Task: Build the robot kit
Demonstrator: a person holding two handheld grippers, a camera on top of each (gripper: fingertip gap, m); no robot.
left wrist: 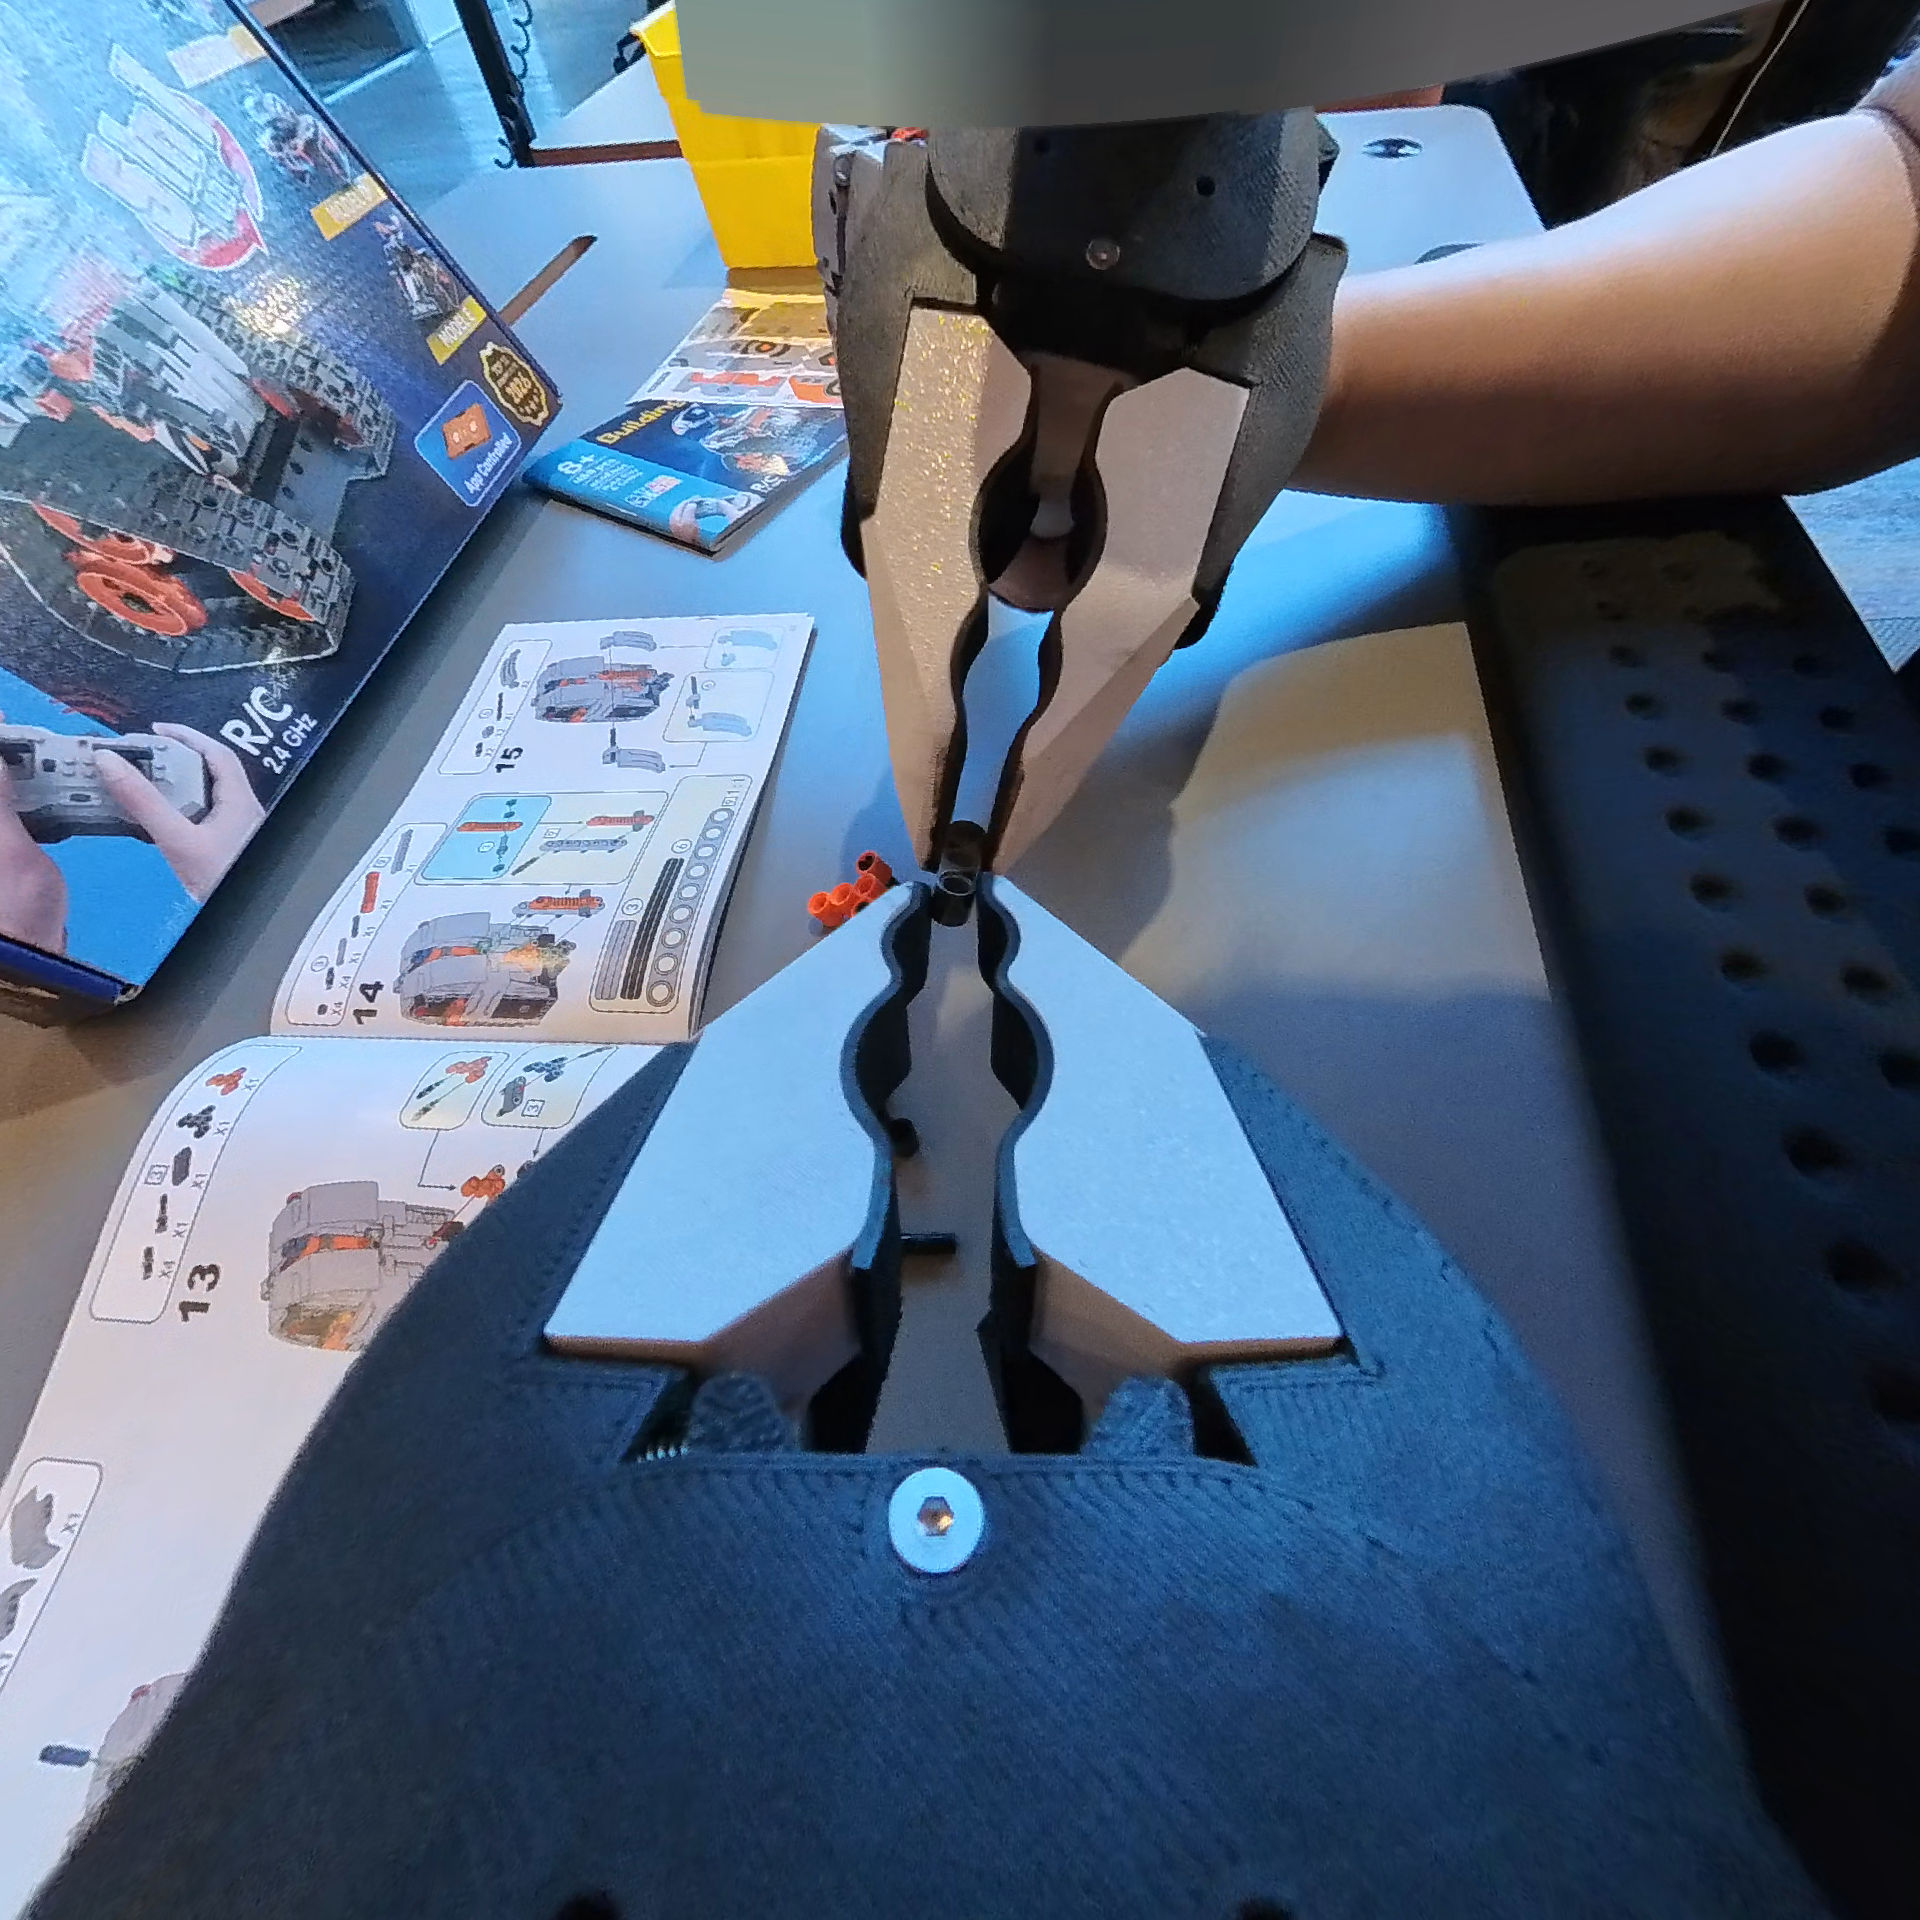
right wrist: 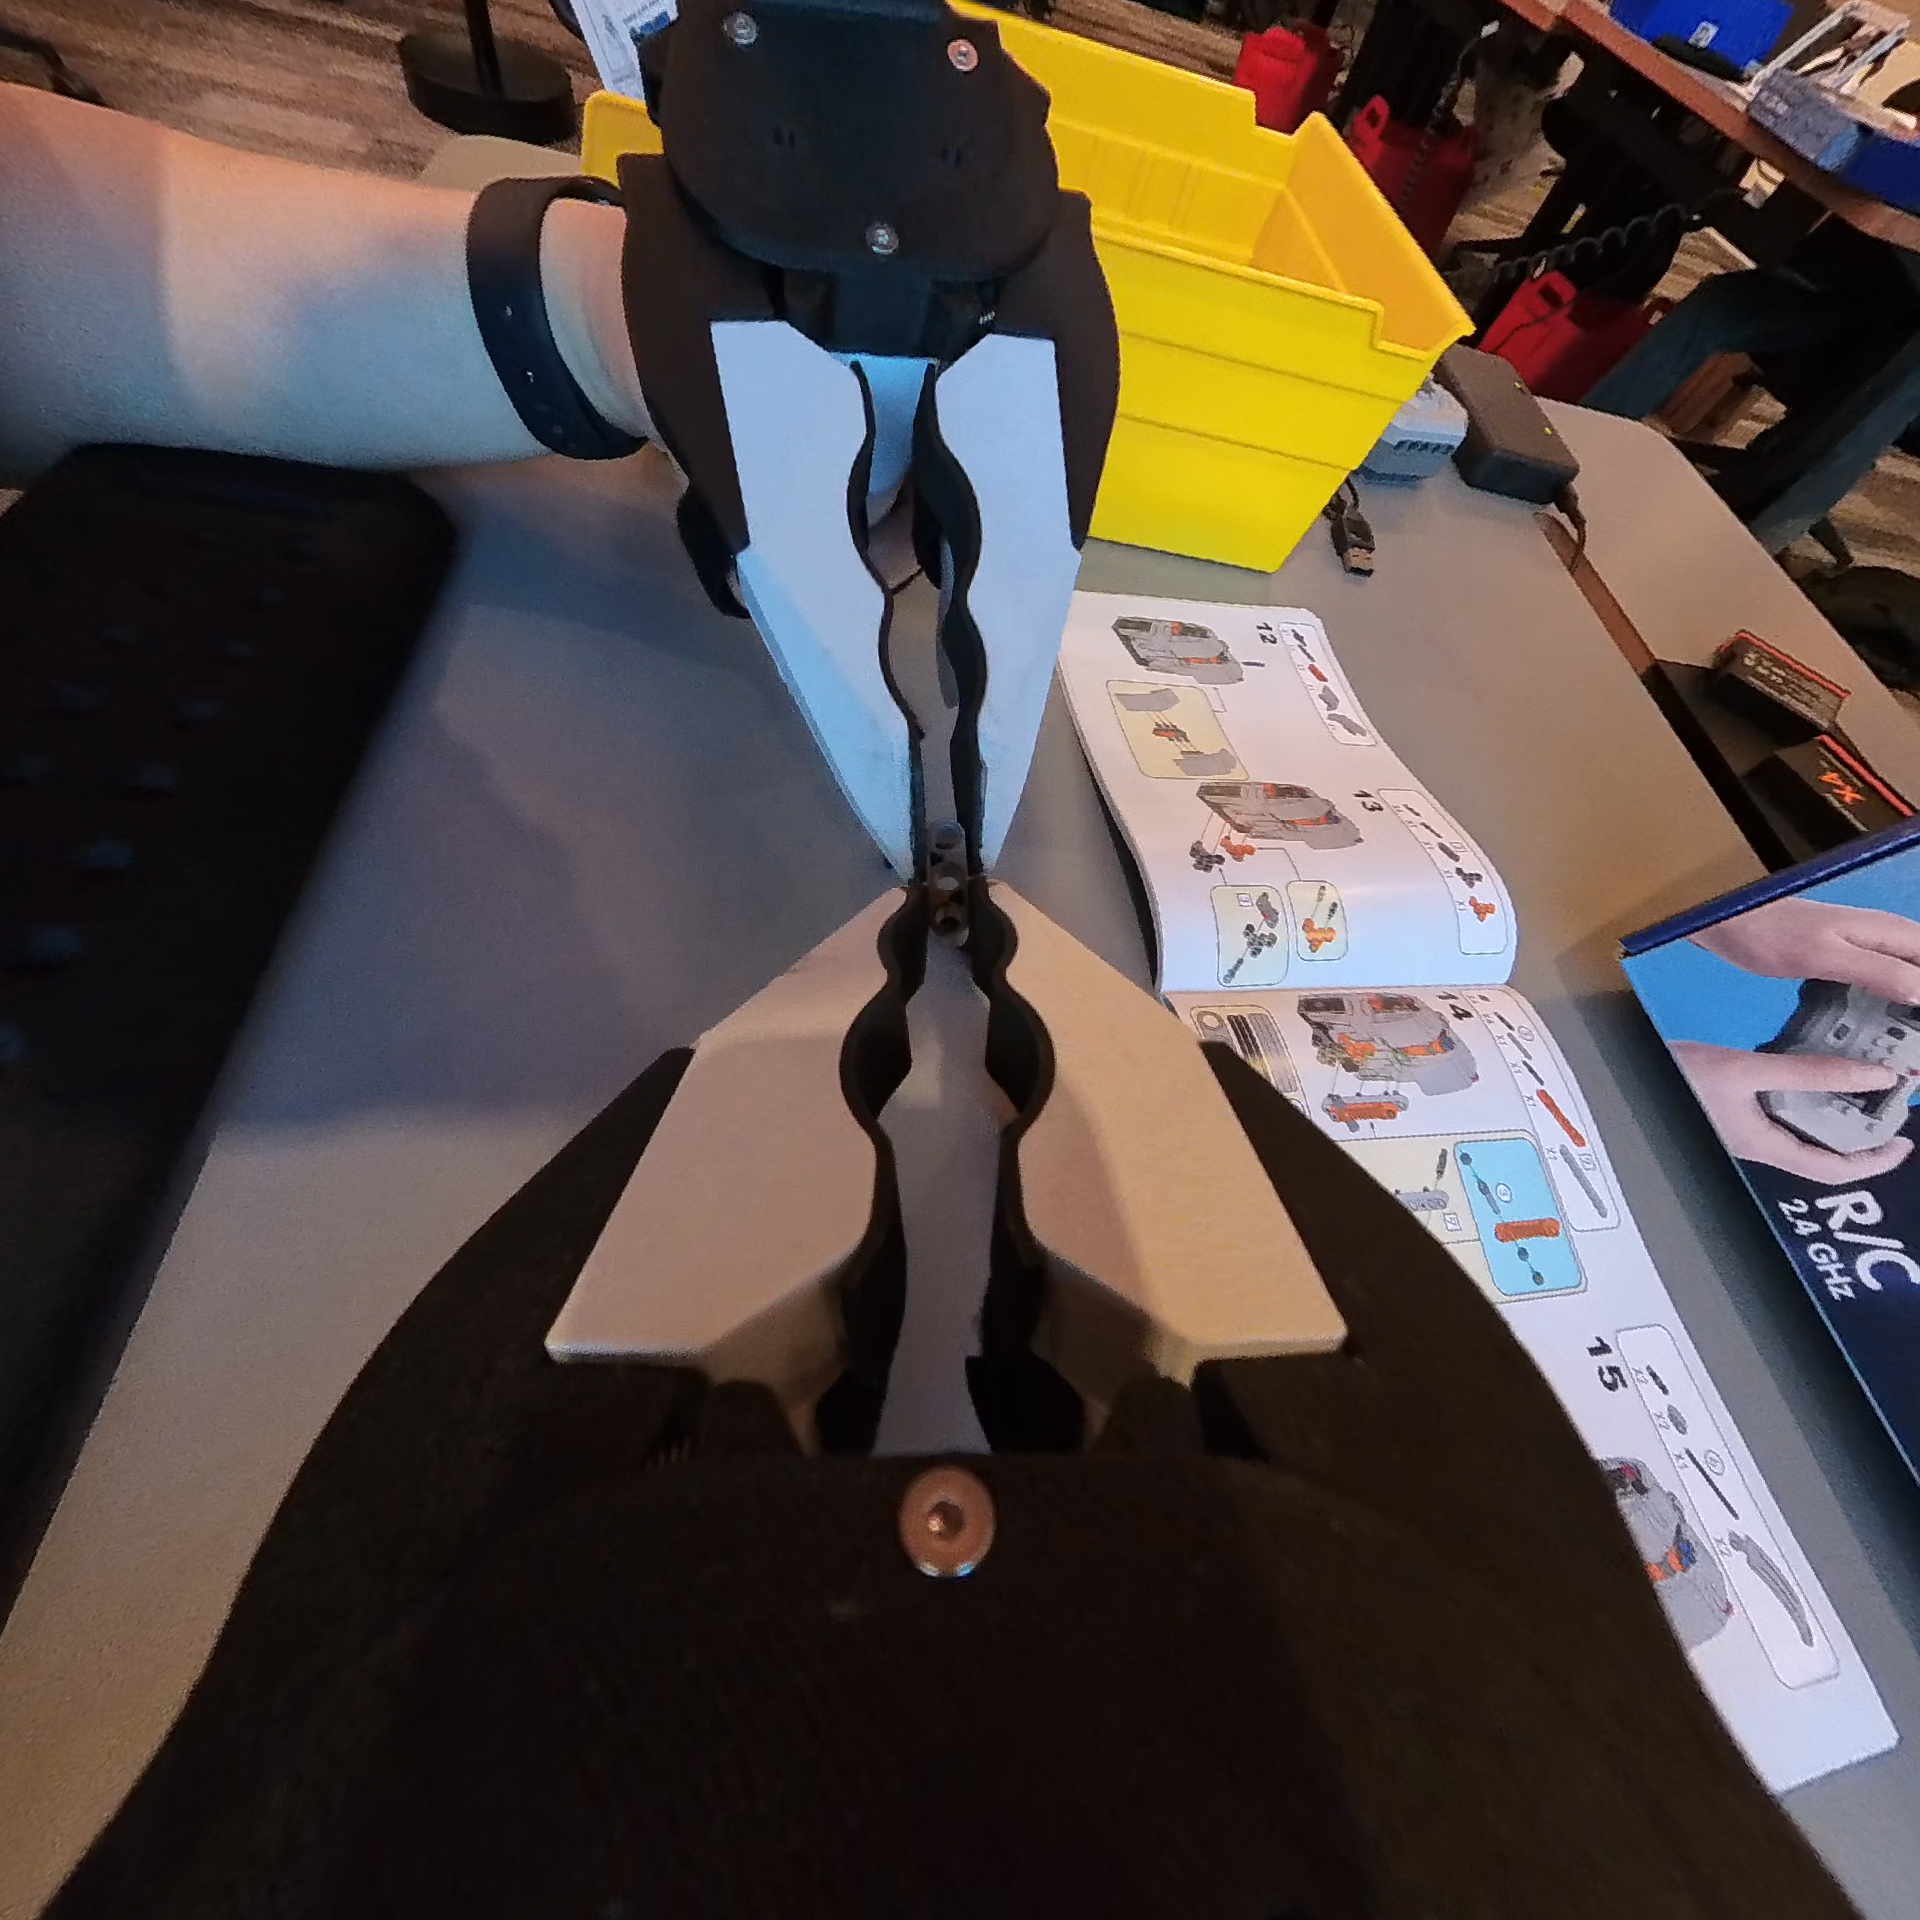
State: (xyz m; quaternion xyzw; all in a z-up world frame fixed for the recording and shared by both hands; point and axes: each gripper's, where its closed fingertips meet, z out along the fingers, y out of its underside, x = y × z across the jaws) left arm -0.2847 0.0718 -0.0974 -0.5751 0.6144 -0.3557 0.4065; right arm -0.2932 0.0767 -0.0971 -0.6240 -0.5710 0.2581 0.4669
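Observation:
My left gripper and my right gripper meet tip to tip above the grey table. Both are shut on a small black building piece with holes. I cannot tell whether it is one piece or two joined. In the right wrist view my right gripper comes from below and the left gripper from above, with the piece between them. Small orange pieces lie on the table just left of the tips. A small black pin lies on the table under my left fingers.
An open instruction booklet lies beside the grippers, with a blue toy box beyond it. A yellow bin stands at the back. A black perforated mat lies on the other side. A person's forearms show. Less than 4 cm separates the two grippers' tips. From either gripper's tips it is about 8 centimeters to the small black pin.

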